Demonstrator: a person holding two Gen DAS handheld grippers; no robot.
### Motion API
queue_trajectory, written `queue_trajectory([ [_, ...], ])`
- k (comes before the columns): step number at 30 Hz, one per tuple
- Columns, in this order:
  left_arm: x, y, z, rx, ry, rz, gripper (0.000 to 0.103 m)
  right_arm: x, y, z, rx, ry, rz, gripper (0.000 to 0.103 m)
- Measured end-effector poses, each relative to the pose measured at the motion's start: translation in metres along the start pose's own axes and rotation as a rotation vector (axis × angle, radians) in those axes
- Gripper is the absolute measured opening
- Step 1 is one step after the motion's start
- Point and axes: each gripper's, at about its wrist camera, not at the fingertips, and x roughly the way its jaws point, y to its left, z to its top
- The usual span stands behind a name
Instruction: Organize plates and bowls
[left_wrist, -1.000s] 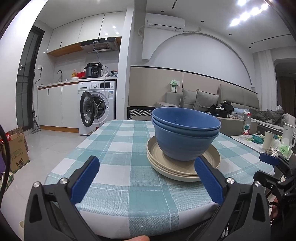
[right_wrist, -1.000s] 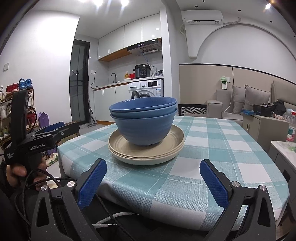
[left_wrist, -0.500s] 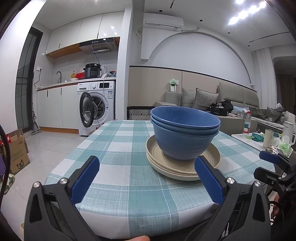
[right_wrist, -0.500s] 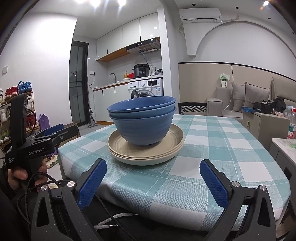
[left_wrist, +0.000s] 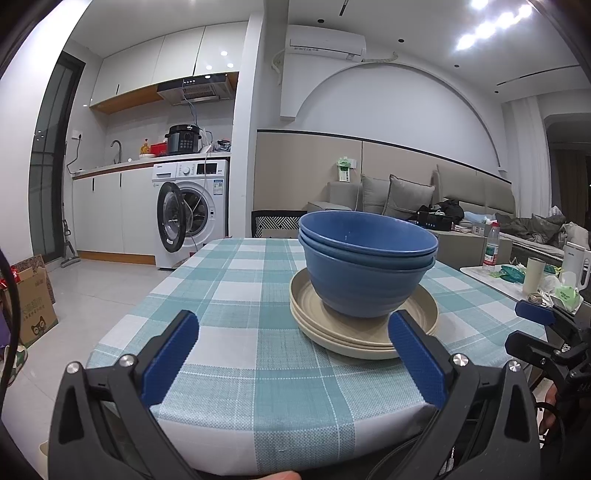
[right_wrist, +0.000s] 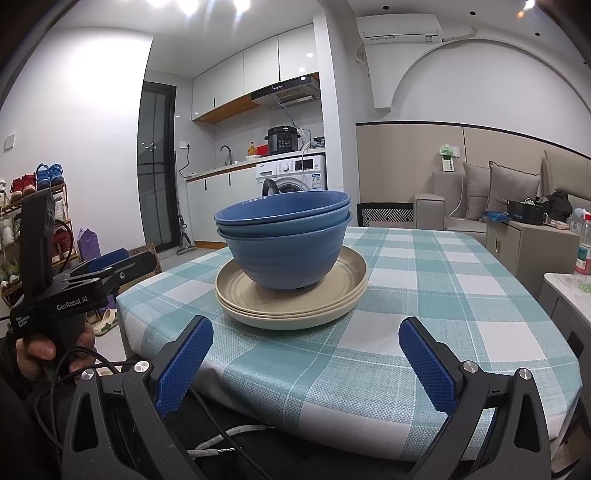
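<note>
Holding both claws wide open, left claw (left_wrist: 293, 354) and right claw (right_wrist: 304, 360), gripping nothing, facing bowls (left_wrist: 365, 266) sitting on plates (left_wrist: 354, 334) just ahead.

We note a checked tablecloth (left_wrist: 236, 280), a washing machine (left_wrist: 192, 214) with its door open, a pressure cooker (left_wrist: 183, 139) above it, and a cushioned sofa (right_wrist: 480, 199).

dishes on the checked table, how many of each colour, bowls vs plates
blue bowls: 2, nested, standing on the plates
beige plates: 3, stacked, judging by the rims seen in the right wrist view
total: 5 dishes, all in one pile on the table
</note>
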Motion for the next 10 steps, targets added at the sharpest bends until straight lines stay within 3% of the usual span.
queue_trajectory([
  [10,-0.0002,-0.0001,-0.0002,-0.002,-0.002,-0.008,0.103,-0.0001,-0.0002,0.0003,0.0,0.001,0.001,0.102],
])
